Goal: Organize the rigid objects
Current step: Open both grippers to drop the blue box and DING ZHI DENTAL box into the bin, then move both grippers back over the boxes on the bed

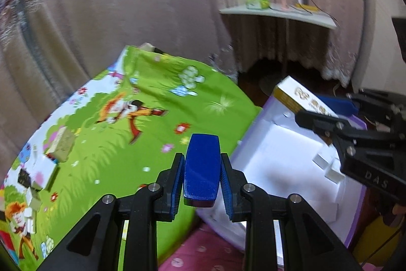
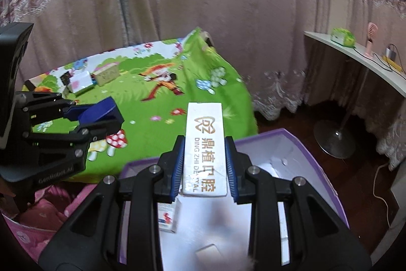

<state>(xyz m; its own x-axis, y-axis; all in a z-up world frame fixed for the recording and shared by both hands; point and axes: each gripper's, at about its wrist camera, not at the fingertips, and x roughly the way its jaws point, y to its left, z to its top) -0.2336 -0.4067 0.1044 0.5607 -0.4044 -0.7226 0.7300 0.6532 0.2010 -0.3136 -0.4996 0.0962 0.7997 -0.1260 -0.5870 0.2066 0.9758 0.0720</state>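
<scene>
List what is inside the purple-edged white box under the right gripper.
In the purple-edged box, a small carton with red and blue print and a flat white piece show. The right gripper and its white dental box cover the middle.

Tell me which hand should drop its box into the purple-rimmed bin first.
Right, probably. The right gripper, shut on the white lettered box, is above the purple-rimmed bin. The left gripper, shut on the blue box, sits over the green bedsheet beside the bin.

Blurred small boxes (image 1: 38,169) far across the green sheet (image 1: 152,93), labels unreadable
</scene>
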